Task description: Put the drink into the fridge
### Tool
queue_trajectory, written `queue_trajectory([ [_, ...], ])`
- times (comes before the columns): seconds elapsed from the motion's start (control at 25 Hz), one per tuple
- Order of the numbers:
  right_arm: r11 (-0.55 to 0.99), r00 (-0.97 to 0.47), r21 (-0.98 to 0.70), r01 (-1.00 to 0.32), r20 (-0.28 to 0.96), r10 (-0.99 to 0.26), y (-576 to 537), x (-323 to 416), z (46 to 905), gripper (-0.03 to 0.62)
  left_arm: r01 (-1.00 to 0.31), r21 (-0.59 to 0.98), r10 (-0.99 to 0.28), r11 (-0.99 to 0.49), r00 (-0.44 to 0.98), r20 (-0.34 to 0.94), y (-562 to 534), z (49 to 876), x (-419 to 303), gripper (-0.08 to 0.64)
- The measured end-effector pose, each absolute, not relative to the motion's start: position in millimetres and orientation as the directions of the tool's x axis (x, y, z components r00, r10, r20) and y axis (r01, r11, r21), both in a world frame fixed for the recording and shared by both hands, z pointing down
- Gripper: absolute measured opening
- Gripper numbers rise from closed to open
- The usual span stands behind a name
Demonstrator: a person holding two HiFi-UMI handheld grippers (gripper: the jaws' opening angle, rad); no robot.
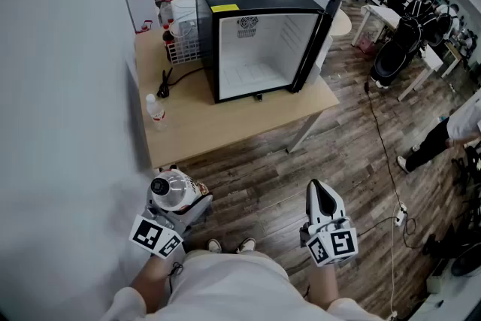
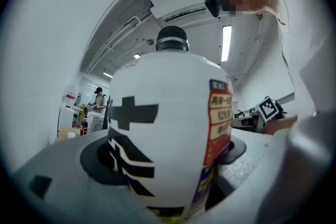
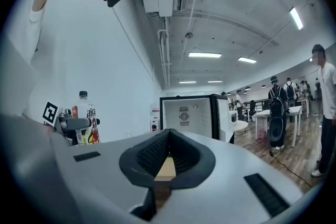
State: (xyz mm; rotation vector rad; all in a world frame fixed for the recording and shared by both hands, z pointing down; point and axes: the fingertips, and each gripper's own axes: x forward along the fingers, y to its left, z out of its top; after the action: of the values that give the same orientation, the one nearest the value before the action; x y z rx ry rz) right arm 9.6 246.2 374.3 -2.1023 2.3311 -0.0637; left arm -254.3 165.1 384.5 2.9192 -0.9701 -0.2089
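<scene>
**A:** Got the drink bottle (image 1: 169,190) pinched upright between the fingers (image 2: 97,164) of the left gripper (image 1: 179,202), black cap up. Clear of the tabletop (image 1: 248,124), hanging over the wooden floor (image 1: 301,162) just off the near left corner.

**B:** Confirming from the left gripper view: squeezing the white label from both sides. And over on the right gripper (image 1: 322,192)?

**A:** Pressed together, carrying nothing, held over the floor well apart from the bottle.

**B:** Spotting the fridge (image 1: 259,34) toward the far edge of the tabletop, with the door (image 1: 319,26) swung open to the right and white walls showing inside.

**A:** Also noting a small water bottle (image 1: 155,110) standing by the left edge, and a white wire basket (image 1: 184,47) just left of the fridge.
</scene>
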Motion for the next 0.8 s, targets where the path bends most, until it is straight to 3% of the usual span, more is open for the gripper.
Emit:
queue_trajectory([
  [0.8,0.081,-0.082,-0.048,-0.996,0.013,-0.997,254.5,34.0,380.8,0.002,-0.568,0.113,-0.579,-0.815,0.808,-0.111,165.3,388.8,-221.9,0.460],
])
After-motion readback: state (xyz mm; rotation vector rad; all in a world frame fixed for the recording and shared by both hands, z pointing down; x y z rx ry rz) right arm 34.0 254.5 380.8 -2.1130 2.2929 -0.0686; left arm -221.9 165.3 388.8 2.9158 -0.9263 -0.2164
